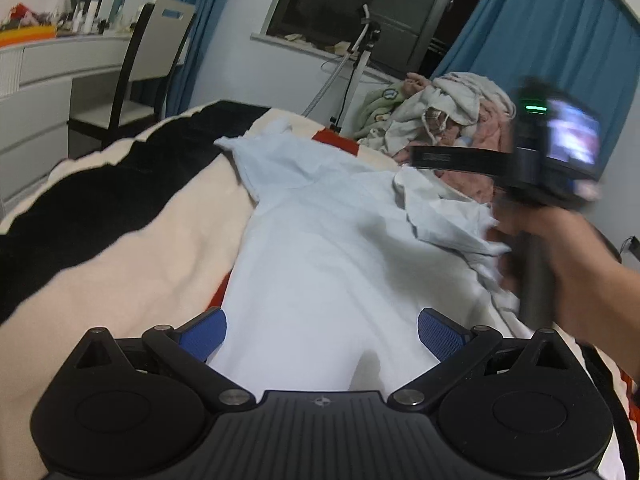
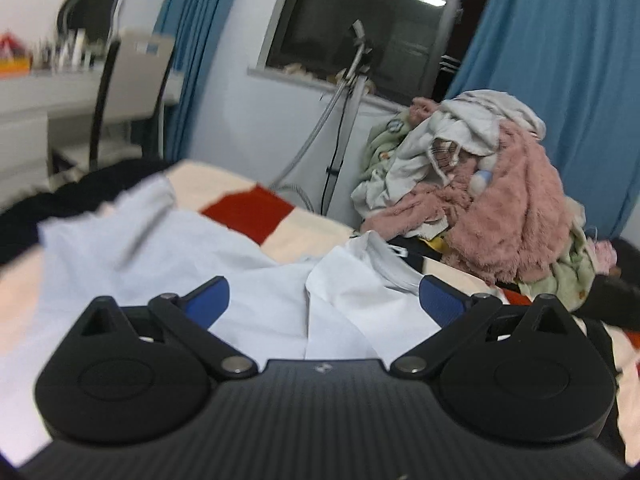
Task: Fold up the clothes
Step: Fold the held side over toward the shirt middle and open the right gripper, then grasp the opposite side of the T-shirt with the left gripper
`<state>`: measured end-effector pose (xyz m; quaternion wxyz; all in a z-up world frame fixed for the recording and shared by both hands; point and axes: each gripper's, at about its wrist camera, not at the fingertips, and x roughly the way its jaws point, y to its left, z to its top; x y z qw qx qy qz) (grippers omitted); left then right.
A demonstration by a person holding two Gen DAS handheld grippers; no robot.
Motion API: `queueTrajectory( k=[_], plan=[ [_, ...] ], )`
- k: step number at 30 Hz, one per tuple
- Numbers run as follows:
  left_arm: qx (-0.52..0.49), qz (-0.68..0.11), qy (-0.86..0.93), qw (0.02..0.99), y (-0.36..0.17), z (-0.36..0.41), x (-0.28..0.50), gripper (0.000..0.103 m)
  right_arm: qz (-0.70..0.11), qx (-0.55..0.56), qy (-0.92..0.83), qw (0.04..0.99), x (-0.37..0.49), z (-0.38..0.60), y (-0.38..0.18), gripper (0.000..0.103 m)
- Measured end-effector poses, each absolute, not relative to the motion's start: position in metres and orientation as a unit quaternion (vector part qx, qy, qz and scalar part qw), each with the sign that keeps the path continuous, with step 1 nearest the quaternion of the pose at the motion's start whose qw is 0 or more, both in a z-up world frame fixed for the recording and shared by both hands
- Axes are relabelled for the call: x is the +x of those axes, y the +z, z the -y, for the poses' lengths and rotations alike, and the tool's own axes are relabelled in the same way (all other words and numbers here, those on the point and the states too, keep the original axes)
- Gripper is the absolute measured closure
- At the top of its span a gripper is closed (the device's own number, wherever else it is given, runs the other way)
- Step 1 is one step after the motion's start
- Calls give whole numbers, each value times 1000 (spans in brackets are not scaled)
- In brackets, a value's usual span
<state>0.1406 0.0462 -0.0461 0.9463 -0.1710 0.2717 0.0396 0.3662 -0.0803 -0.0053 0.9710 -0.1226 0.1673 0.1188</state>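
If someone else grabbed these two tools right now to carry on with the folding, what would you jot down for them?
Left hand-held gripper: open, low over the pale blue shirt, holding nothing.
Right hand-held gripper: open wide, nothing clamped; cloth lies under it.
The shirt lies spread on the striped blanket, one sleeve stretched away, the collar side rumpled and partly turned over near the person's right hand.
The pile of unfolded clothes waits at the far end of the bed.
Done: shirt laid out. Left: smooth it, fold it, then work through the pile.
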Motion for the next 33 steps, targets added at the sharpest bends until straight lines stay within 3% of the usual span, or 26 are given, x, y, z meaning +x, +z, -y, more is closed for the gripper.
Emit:
queueTrajectory(
  k=[9,17,33],
  plan=[
    [-141,-249,4,958,-24,-24,99,1,-149,6,81,985,180,172,16,0],
    [-110,-244,-30,963,-7,7,47,1,-127,17,54,990,48,208,9,0],
    [-60,-258,-52,963,-12,52,8,1,-138,70,37,987,2,250,-1,0]
  ],
)
